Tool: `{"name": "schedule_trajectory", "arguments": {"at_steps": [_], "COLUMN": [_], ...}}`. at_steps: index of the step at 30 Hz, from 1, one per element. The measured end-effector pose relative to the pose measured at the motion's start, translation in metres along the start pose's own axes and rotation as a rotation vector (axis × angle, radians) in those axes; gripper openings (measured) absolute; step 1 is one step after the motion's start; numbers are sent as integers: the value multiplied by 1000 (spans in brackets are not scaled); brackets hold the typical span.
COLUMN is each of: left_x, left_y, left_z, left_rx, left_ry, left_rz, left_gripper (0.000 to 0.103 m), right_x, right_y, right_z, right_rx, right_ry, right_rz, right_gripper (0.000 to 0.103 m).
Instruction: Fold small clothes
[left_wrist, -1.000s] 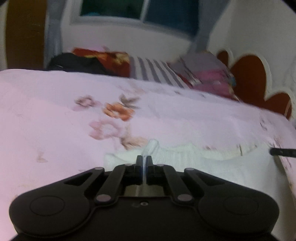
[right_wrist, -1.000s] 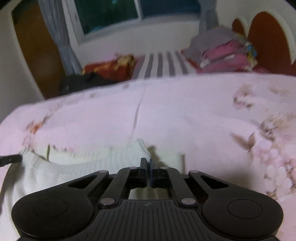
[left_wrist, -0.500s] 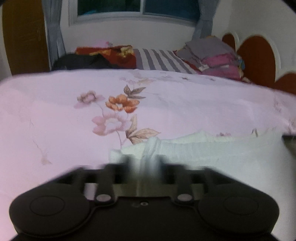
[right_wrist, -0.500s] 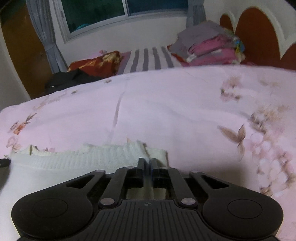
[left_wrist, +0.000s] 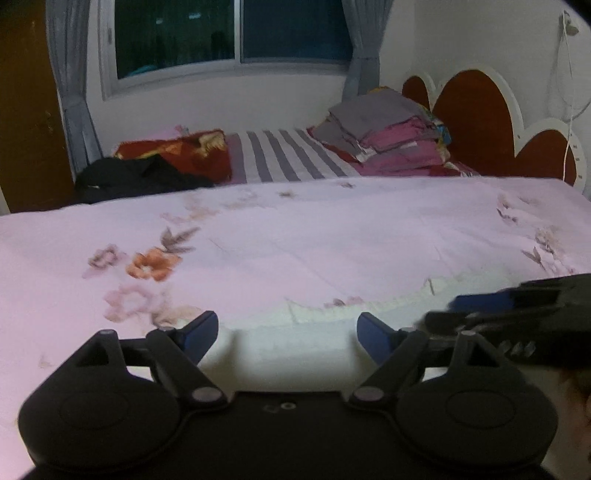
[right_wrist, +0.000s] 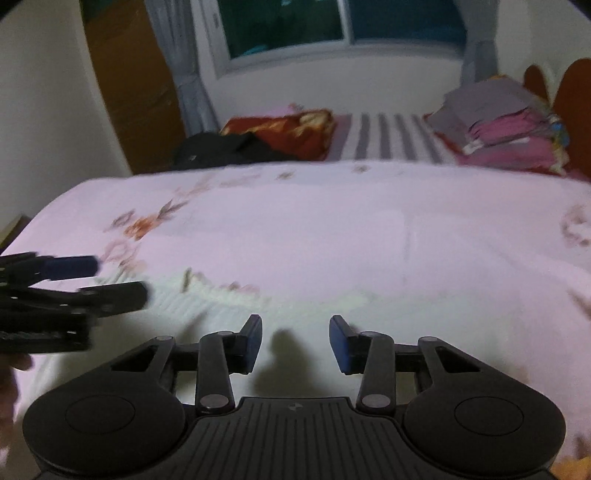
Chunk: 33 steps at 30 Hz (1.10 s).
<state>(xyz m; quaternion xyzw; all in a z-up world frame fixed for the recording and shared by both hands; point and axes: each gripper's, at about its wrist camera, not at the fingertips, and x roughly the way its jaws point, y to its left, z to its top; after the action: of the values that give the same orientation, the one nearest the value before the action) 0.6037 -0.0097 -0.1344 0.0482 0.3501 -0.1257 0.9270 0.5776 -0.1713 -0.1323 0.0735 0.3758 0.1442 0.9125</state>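
Observation:
A white knitted garment (left_wrist: 332, 314) lies flat on the pink floral bedsheet (left_wrist: 295, 240), right in front of both grippers. My left gripper (left_wrist: 289, 330) hovers over its near part with jaws wide and still opening; nothing is pinched between its blue pads (left_wrist: 201, 328). My right gripper (right_wrist: 296, 341) stands over the same garment (right_wrist: 229, 306), its jaws partly apart and closing, with only the flat cloth showing in the gap. Each gripper shows in the other's view: the right one (left_wrist: 443, 312) close at the right, the left one (right_wrist: 122, 278) at the left.
At the back of the bed sit a stack of folded clothes (left_wrist: 391, 136), a striped cloth (left_wrist: 288, 158), a red patterned blanket (left_wrist: 177, 151) and a black garment (left_wrist: 136, 177). A brown and white headboard (left_wrist: 476, 122) rises at the right. A hand (right_wrist: 9, 384) shows at the left edge.
Both grippers were shut on the garment's far edge a second ago. They have let go and opened, and have drawn close to each other. The garment now lies flat.

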Motion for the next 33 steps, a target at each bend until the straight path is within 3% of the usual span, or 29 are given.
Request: {"name": "schedule_trajectory", "arguments": {"at_steps": [5,7,9,13,16,18,20,25,29,33], "left_x": [17,23,23,14,8,-3,-15,-25,-18,-25], "left_y": [-3,6,24,56,60,59,47,-3,-16,5], "left_z": [-11,-20,-28,-39,-36,-31,-29,-38,-53,-64], "left_rx": [15,12,-34,-94,-122,-162,-178,-93,-46,-62], "left_ry": [70,94,105,80,75,43,12,21,67,72], "left_rz": [-19,13,33,35,79,59,24,-40,-44,-2], "left_gripper": [81,80,84,83,80,80,81,81,81,81], "right_x": [7,6,0,-17,-27,-37,-44,-41,-31,-39], "right_y": [3,-4,-20,-75,-81,-66,-47,4,17,-5], "right_z": [-10,-11,-13,-16,-15,-12,-13,-31,-42,-47], "right_rx": [-14,-34,-36,88,83,54,49,-40,-68,-26], "right_ry": [29,24,11,-11,-2,-31,-46,11,38,35], "right_rz": [15,-2,-88,-234,-202,-194,-122,5,3,-41], "right_gripper": [41,41,41,41,42,42,42,42,42,41]}}
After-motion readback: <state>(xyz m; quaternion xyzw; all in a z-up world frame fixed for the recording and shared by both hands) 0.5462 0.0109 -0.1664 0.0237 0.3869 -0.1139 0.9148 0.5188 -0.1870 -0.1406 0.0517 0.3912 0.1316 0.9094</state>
